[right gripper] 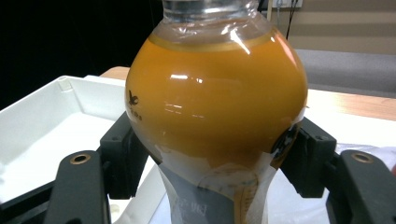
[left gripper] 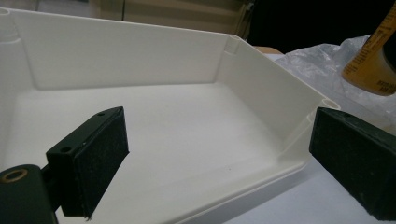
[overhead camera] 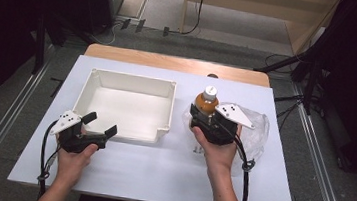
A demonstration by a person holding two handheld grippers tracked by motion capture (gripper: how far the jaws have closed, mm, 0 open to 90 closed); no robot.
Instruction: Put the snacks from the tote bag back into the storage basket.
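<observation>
Both forearms were bare, no sleeves. The left tool (overhead camera: 98, 125) and the right tool (overhead camera: 207, 125) were black, each topped with a grey three-cornered plate bearing dark dots and trailing a black cable toward 6 o'clock.

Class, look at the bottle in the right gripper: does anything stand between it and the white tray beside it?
Nothing visible does. The right gripper holds the bottle just right of the tray; only the tray's own low wall lies between. The open left gripper sits at the tray's near-left edge.

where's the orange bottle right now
In the high view the bottle stands on the table's right half, clamped between the right gripper's jaws, just right of the white tray and against the clear plastic bag.
</observation>
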